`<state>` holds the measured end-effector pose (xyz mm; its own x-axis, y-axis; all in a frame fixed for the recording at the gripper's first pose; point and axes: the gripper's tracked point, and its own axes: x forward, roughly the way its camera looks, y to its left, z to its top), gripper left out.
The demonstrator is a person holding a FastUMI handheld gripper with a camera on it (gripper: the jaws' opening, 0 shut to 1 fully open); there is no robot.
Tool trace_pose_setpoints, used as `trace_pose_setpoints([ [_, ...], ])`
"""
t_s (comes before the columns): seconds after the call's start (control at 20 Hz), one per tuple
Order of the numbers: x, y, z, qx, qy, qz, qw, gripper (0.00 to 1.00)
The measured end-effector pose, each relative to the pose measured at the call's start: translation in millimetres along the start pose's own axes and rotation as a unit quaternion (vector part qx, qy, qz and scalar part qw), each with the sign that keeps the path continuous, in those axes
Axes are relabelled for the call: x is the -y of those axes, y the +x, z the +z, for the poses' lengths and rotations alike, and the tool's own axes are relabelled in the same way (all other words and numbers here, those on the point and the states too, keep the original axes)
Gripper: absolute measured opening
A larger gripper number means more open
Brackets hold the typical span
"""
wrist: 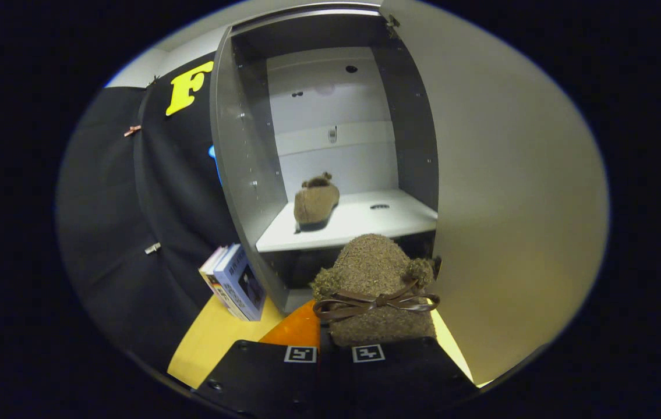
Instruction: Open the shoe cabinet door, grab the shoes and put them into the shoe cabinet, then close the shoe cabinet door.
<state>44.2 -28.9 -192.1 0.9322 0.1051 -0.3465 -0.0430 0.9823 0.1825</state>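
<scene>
A brown fuzzy shoe [374, 285] with a dark bow sits right at my gripper [333, 349], held up in front of the open shoe cabinet [243, 151]; the fingers are close together at its heel end and appear shut on it. A second matching brown shoe [314, 202] rests on the white shelf [365, 224] inside, toward the left wall. The cabinet door [511, 192] stands swung open to the right of the held shoe.
Two or three books [237, 282] lean against the cabinet's left side on a yellow surface [214, 337]. An orange patch [298, 329] lies just ahead of the fingers. Black cloth wall hangs to the left.
</scene>
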Motion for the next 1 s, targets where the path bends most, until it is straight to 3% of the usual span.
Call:
trace_pose_setpoints([
  [0.4, 3.3, 60.4, 140.1, 0.07, -0.024, -0.017, 0.997, 0.07],
  [0.65, 19.6, 142.8, 151.3, 0.041, -0.03, -0.025, 0.998, 0.07],
  [1.0, 53.9, 265.3, 125.0, -0.028, -0.056, -0.059, 0.996, 0.08],
])
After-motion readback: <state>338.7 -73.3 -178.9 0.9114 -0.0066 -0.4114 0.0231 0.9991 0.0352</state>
